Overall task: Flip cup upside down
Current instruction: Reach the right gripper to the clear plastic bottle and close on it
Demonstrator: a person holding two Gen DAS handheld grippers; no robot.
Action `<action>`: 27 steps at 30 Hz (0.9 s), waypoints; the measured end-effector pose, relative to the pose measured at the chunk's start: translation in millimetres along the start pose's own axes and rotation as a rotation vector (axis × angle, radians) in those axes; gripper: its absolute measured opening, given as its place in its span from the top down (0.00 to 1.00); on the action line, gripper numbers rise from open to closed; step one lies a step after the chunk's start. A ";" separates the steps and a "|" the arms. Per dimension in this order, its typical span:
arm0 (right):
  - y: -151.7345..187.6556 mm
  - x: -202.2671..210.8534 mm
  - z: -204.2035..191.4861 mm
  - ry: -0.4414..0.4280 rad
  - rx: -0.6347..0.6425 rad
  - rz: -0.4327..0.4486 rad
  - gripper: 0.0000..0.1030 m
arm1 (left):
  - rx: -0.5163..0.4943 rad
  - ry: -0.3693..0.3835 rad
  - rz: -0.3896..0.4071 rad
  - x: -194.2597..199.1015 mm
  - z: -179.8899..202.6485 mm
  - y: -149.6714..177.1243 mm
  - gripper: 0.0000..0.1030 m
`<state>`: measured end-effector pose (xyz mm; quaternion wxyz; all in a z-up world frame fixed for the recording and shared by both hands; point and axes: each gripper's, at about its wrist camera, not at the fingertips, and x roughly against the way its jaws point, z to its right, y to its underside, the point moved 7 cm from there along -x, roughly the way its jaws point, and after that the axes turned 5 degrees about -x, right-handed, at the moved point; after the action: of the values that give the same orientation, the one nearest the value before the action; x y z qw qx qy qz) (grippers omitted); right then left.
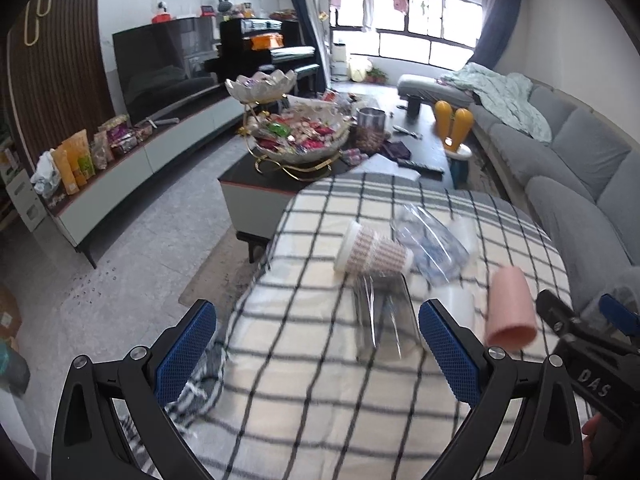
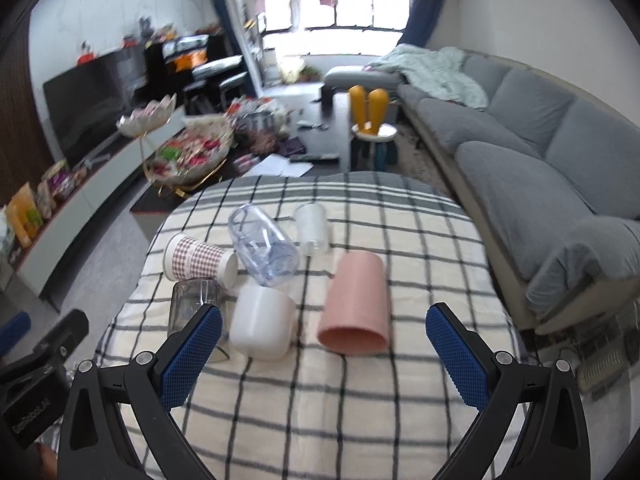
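Observation:
Several cups lie on their sides on a checked cloth [image 2: 320,392]. A pink cup [image 2: 356,304] lies with its mouth toward me, just ahead of my right gripper [image 2: 324,344], which is open and empty. A white cup [image 2: 262,322] lies beside it, near the left finger. A checked paper cup [image 2: 200,258], a clear ribbed cup [image 2: 194,304], a clear bottle-like cup [image 2: 264,246] and a small translucent cup [image 2: 313,226] lie farther off. My left gripper [image 1: 318,344] is open and empty, with the clear ribbed cup [image 1: 380,316] ahead of it. The pink cup [image 1: 510,308] is to its right.
The right gripper's body [image 1: 592,356] shows at the right edge of the left wrist view. A coffee table with a candy stand [image 1: 300,132] lies beyond the cloth, a grey sofa [image 2: 520,152] to the right, a TV cabinet [image 1: 120,160] to the left.

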<state>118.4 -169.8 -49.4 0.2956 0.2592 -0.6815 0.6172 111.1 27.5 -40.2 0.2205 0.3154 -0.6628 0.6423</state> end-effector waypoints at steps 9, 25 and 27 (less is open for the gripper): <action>-37.8 -77.5 -23.4 -0.045 0.159 -0.132 0.02 | 0.077 -0.115 -0.016 -47.0 0.6 -27.0 0.00; -47.3 -189.3 -65.0 -0.123 0.386 -0.404 0.19 | 0.137 -0.155 -0.118 -118.4 2.4 -35.5 0.00; -43.3 -195.7 -64.1 -0.127 0.381 -0.423 0.19 | 0.138 -0.149 -0.134 -124.7 3.1 -33.5 0.00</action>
<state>290.1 -112.8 -157.0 0.3203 0.4846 -0.5015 0.6412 222.8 42.1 -103.5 0.1906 0.4205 -0.6089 0.6450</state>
